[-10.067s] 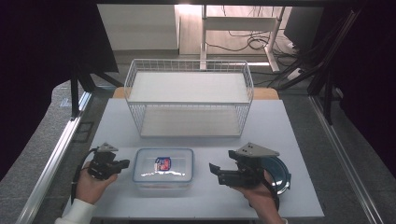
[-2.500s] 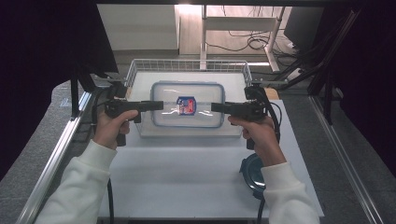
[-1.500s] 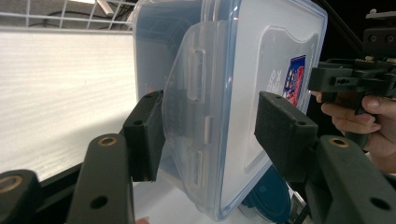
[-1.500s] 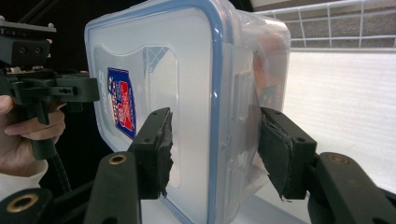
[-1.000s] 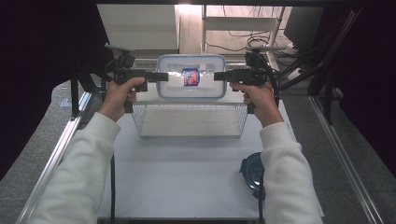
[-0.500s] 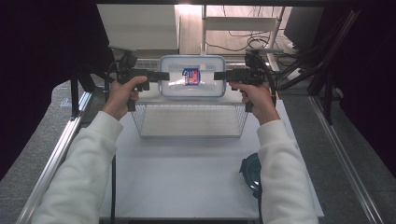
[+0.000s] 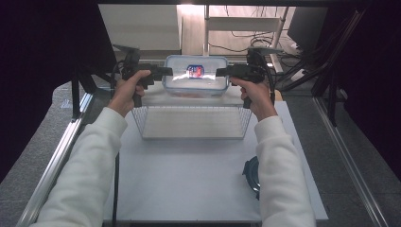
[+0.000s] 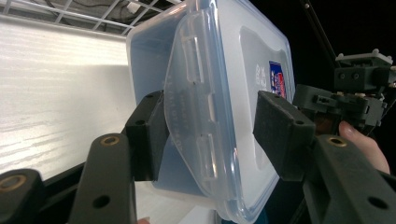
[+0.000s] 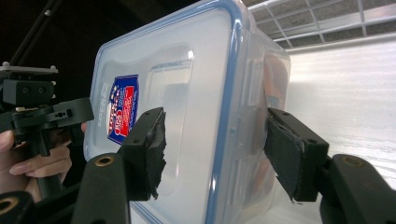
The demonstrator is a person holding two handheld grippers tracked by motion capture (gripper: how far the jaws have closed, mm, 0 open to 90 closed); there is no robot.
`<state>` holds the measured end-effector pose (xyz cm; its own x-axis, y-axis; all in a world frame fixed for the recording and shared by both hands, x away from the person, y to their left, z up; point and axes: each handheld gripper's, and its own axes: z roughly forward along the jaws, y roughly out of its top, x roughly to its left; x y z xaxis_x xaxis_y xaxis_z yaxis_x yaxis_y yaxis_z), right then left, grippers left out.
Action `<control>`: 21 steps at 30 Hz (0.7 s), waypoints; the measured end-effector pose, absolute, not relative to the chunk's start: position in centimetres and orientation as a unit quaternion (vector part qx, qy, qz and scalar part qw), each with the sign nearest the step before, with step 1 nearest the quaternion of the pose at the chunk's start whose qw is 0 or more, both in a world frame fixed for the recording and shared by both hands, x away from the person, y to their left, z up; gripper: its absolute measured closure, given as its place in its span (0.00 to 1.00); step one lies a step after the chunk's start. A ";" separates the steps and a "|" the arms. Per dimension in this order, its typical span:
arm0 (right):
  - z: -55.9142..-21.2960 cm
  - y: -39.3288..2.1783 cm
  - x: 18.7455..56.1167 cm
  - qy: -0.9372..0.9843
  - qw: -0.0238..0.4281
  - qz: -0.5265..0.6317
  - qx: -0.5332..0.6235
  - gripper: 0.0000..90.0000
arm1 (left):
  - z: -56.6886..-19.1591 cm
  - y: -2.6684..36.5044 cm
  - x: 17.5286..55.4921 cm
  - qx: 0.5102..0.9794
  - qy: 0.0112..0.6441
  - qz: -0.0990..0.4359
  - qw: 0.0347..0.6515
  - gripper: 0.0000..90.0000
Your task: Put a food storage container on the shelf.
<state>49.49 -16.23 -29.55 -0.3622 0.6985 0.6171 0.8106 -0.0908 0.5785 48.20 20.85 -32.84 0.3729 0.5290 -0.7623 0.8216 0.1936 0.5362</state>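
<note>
A clear plastic container (image 7: 195, 78) with a blue-rimmed lid and a red-and-blue label (image 7: 194, 71) hangs in the air over the far part of the wire basket (image 7: 189, 124). My left gripper (image 7: 165, 72) is shut on its left end and my right gripper (image 7: 222, 72) on its right end. In the left gripper view the container (image 8: 224, 93) stands on edge between the pads (image 8: 148, 135) of my left gripper (image 8: 212, 135). In the right gripper view my right gripper (image 9: 219, 151) clamps the container (image 9: 196, 116) across lid and base.
The white-lined wire basket stands at the back of the white table (image 7: 189, 179). A dark blue round lid (image 7: 251, 176) lies on the table at the right, beside the person's right sleeve. Metal rails run along both table sides. Cables and a shelf frame lie behind the basket.
Both grippers took the container from the table's front and carried it up and away to above the basket. Over the last second it has hardly moved.
</note>
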 end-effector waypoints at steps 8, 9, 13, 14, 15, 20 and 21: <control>-29.8 -16.0 49.8 -0.657 0.059 -0.477 -0.581 0.41 | -33.2 20.8 48.7 0.612 0.553 -0.142 0.548 0.49; -29.8 -15.9 49.9 -0.655 0.059 -0.476 -0.584 0.41 | -33.2 20.8 48.7 0.612 0.554 -0.142 0.546 0.48; -30.0 -15.7 50.0 -0.649 0.056 -0.476 -0.591 0.39 | -33.4 20.8 49.0 0.608 0.556 -0.146 0.548 0.47; -30.0 -15.6 50.1 -0.647 0.054 -0.475 -0.594 0.39 | -33.5 20.8 49.0 0.606 0.557 -0.148 0.548 0.47; -30.0 -15.6 50.1 -0.645 0.053 -0.475 -0.596 0.39 | -33.5 20.8 49.1 0.605 0.558 -0.149 0.548 0.47; -30.1 -15.2 50.5 -0.635 0.051 -0.471 -0.610 0.37 | -33.8 20.8 49.3 0.601 0.562 -0.155 0.546 0.45; -30.1 -15.2 50.5 -0.633 0.052 -0.469 -0.614 0.37 | -33.8 20.8 49.3 0.601 0.562 -0.155 0.546 0.45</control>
<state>50.54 -15.20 -30.13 -0.2413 0.7282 0.6415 0.8250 -0.1942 0.5307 49.33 20.80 -33.81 0.3192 0.5064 -0.8011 0.8454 0.2298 0.4821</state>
